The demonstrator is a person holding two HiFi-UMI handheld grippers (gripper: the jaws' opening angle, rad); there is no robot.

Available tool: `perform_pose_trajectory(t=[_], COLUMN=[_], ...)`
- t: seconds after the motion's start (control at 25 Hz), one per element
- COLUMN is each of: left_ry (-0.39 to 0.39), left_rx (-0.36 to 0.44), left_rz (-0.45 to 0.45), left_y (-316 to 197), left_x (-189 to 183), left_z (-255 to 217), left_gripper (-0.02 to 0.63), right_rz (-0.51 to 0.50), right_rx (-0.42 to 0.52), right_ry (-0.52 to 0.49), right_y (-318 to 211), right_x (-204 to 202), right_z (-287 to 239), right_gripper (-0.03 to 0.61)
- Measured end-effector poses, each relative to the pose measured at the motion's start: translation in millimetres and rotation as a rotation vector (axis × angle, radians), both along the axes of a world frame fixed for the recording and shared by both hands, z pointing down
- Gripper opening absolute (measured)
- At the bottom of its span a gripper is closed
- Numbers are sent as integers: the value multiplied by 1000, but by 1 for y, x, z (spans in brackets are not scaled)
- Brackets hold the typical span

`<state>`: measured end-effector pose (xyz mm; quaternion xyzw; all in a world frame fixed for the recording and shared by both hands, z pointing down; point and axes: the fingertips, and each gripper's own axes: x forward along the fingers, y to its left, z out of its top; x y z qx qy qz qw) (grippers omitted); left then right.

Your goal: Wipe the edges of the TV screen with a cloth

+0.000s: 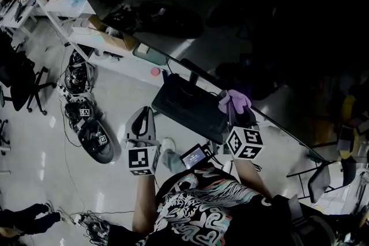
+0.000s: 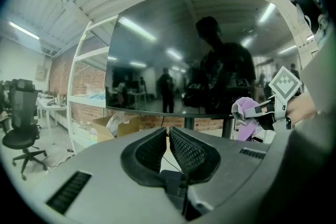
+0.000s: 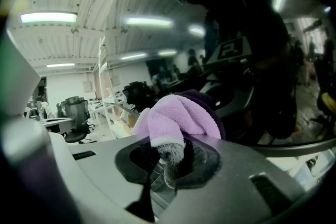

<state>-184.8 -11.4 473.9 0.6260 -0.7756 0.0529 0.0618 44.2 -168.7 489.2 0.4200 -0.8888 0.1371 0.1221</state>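
As right gripper (image 3: pixel 169 159) clamps, cloth (image 3: pixel 181 117) bunches

Head view looks steeply down; both gripper views face the TV screen (image 2: pixel 184 50).

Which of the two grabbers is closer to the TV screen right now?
The right. The right gripper holds the purple cloth at the TV screen's lower edge; the left gripper hangs back, apart from it.

The left claw (image 2: pixel 168 136) and right claw (image 1: pixel 230 105) are smooth grey shells with black ribbed pads (image 2: pixel 191 152), a white cube (image 1: pixel 142 161) of black square markers behind each, and the person wears a black T-shirt (image 1: pixel 207 210) printed with pale swirls.
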Motion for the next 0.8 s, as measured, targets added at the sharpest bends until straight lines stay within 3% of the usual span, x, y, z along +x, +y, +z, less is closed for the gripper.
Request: perform_pose_trajectory(t=[0.8], left_ry=[10], left_rx=[9], left_rz=[19], left_y=[-17], left_x=[-57], left_z=[-10], left_gripper=[32], right_rz=[12], right_rx=[-55], right_ry=[-18], right_y=[-6], right_x=[-59], right_z=[1], right_gripper=[87])
